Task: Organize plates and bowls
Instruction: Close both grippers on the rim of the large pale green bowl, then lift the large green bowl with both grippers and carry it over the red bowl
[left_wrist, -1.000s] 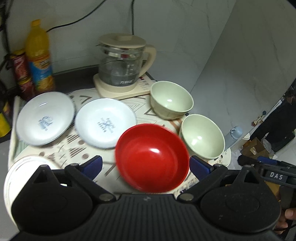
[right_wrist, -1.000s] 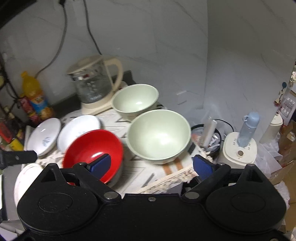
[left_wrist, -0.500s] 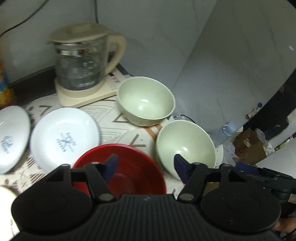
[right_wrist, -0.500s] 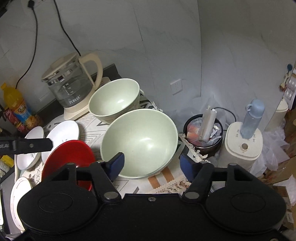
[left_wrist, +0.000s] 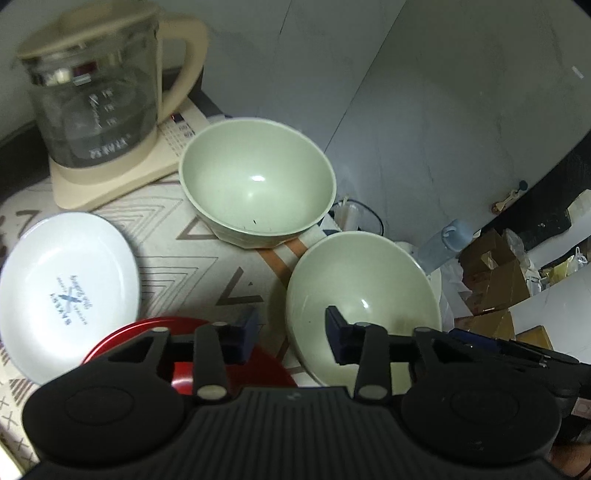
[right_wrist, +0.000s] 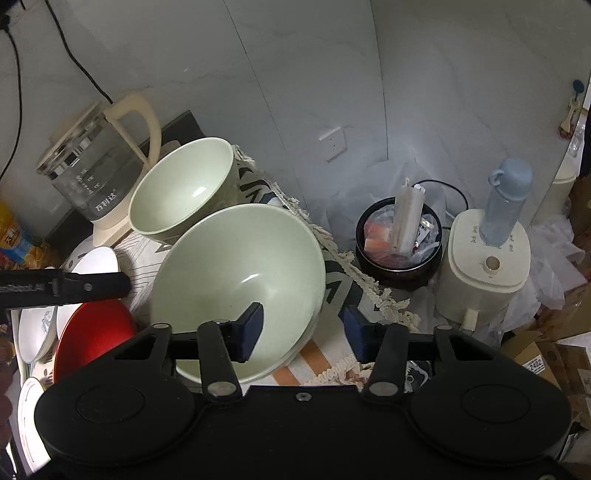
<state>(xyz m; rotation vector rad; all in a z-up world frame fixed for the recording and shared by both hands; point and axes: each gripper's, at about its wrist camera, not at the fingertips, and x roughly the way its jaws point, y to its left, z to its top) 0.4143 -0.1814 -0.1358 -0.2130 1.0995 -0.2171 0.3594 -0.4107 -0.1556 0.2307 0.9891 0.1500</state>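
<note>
Nearer bowl (left_wrist: 364, 280) rim between spread, just-narrowing left tongs (left_wrist: 291, 334), right tongs (right_wrist: 303, 328); bin (right_wrist: 395, 277) right-view only

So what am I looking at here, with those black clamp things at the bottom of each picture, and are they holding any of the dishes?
There is no robot: a person carries a two-finger gripper in each hand, each with a wide-angle camera looking along its fingers. One picture is from the left gripper, the other from the right gripper.

On the patterned tablecloth sit a glass kettle, a far green bowl, a near green bowl, a red bowl and a white plate.

Both grippers' jaws have just been closing. Each straddles the near green bowl's rim from its own side, but the pads do not press yet, so nothing is held.
</note>
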